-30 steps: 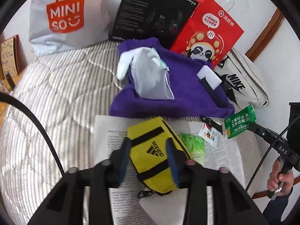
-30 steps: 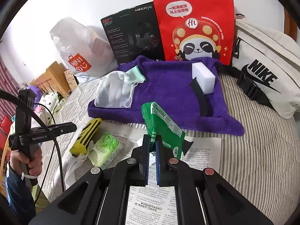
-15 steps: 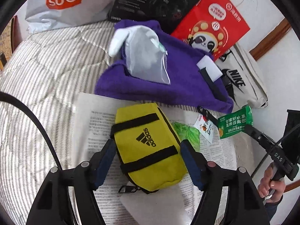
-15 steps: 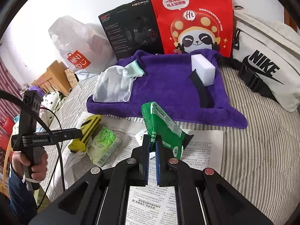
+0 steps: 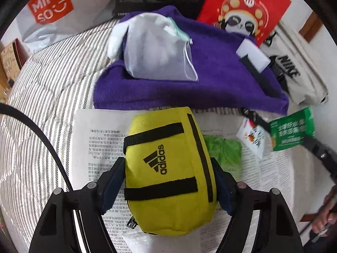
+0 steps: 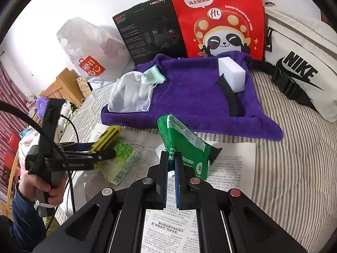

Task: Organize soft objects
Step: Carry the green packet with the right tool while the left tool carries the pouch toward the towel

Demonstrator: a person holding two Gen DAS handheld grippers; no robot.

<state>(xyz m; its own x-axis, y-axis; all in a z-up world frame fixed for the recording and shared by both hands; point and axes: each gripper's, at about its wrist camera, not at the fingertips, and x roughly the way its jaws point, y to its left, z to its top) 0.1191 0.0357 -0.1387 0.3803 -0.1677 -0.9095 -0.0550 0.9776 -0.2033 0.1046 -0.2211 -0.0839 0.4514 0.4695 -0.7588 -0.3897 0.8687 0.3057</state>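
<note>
Red panda paper bag (image 6: pixel 219 19) stands upright vs. the white wall at the back of the bed (image 6: pixel 294 168), which has a grey-striped cover. Black HECATE box (image 6: pixel 151 29) leans just left of the red bag, touching it. White MINISO plastic bag (image 6: pixel 88 48) further left, past the box. Cream Nike bag (image 6: pixel 299 63) w/ black strap lies just right of the red bag. Newspaper sheets (image 6: pixel 231 162) lie flat well in front of it. Wooden furniture (image 6: pixel 61 86) far left, beyond the bed's edge.
</note>
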